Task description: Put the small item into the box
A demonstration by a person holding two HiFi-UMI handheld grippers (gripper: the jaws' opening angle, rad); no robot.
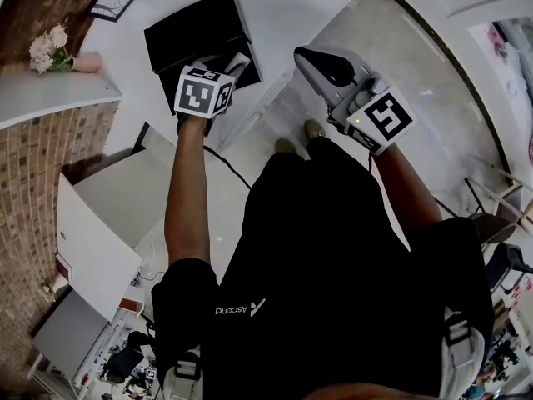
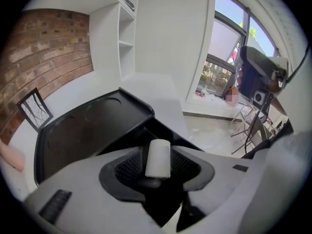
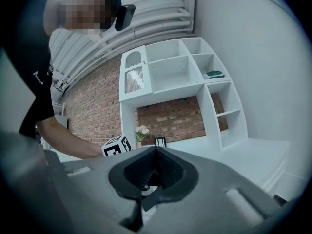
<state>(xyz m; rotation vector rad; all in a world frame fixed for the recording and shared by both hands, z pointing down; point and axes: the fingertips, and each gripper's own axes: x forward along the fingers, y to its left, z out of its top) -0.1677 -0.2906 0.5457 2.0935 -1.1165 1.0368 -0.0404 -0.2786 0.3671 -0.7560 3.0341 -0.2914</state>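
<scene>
- Lying along the left gripper's [image 1: 228, 67] fingers [image 2: 127, 168], the small white item [image 2: 158, 158] points its long axis forward, away from the camera and toward the box [image 2: 87, 126].
- These fingers clamp it on both sides, and it hangs over the black box's near edge.
- Box sits on the white worktop [image 1: 275, 7].
- Left arm [image 1: 187, 198] reaches straight forward, forearm bare, marker cube [image 1: 202, 92] on top of the gripper.
- Right gripper [image 3: 155, 165] is held beside it over the floor [image 1: 400, 48], past the worktop's edge. Its fingers are closed together with nothing between them, and its forearm angles forward and inward.
</scene>
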